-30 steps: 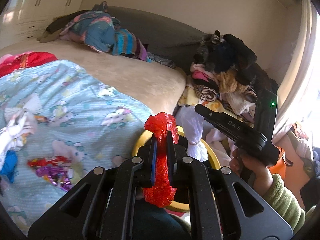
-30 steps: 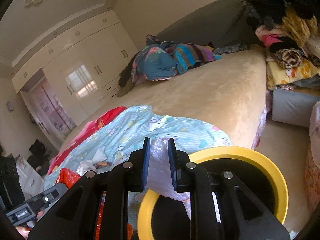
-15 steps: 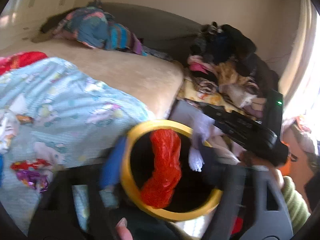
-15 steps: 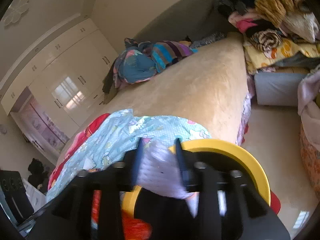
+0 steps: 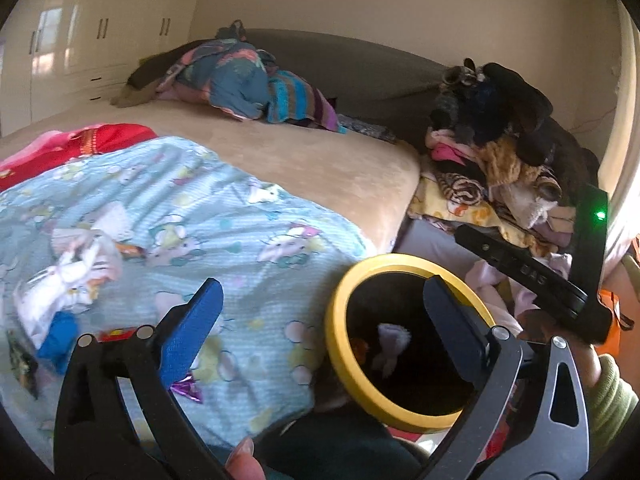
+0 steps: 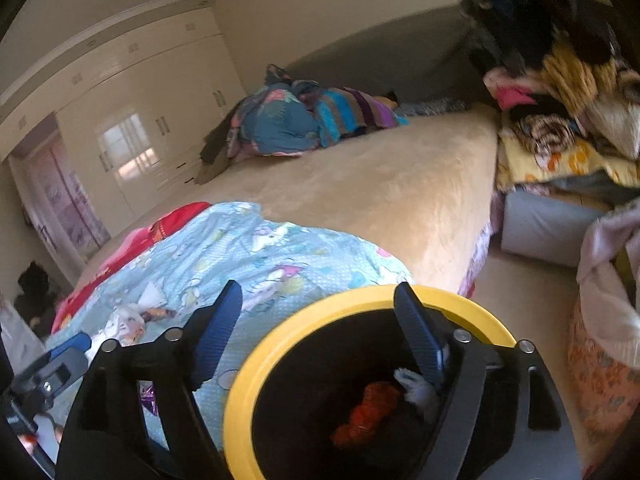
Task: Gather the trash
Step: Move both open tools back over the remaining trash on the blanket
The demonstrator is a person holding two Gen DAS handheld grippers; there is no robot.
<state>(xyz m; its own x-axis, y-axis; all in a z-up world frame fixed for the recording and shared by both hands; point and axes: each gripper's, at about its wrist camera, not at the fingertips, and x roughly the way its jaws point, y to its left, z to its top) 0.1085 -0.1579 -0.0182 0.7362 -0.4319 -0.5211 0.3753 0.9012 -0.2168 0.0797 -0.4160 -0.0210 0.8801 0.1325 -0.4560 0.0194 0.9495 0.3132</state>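
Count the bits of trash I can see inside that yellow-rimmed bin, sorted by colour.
red wrapper: 1
white scrap: 1
Total in the bin: 2

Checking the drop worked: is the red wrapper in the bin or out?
In. The red wrapper lies inside the yellow-rimmed bin, beside a white scrap.

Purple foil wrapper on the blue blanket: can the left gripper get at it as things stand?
Probably yes: the left gripper is open and empty, and the purple foil wrapper lies uncovered on the blue blanket beside its left finger.
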